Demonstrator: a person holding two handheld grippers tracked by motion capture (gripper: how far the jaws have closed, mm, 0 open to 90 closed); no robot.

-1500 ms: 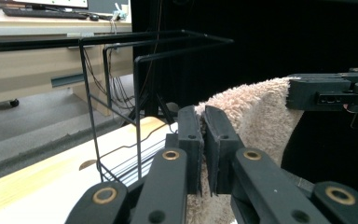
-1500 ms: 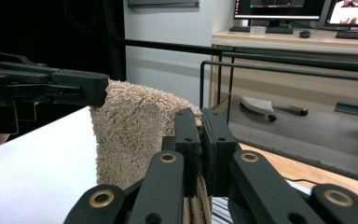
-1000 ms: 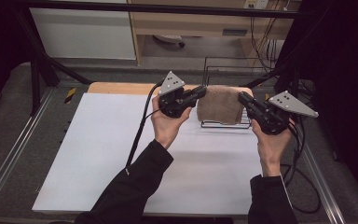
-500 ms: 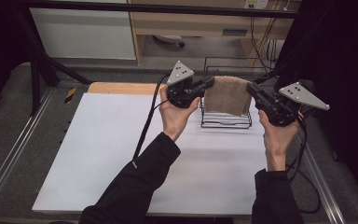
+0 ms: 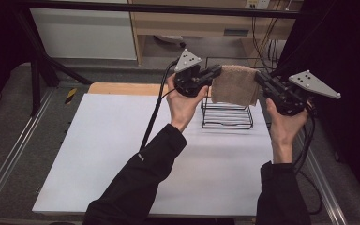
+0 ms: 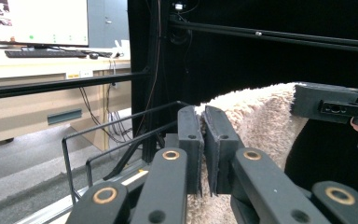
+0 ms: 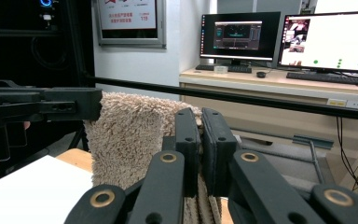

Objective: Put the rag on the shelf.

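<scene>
Left gripper [image 5: 214, 74] clamped on one top corner of the beige towel [image 5: 234, 85], right gripper [image 5: 261, 78] clamped on the other | towel hung folded between them in the air, above the black wire rack [image 5: 227, 112] at the far side of the white table [image 5: 98, 154] | lift judged done; towel not yet laid on rack or table.

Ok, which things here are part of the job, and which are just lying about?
In the job:
- beige towel, held up between both tongs
- left tongs, shut on one top corner
- right tongs, shut on the other
- black wire rack below the towel

Lying about:
- small yellow thing beside the table's far left corner
- monitors on the desk
</scene>
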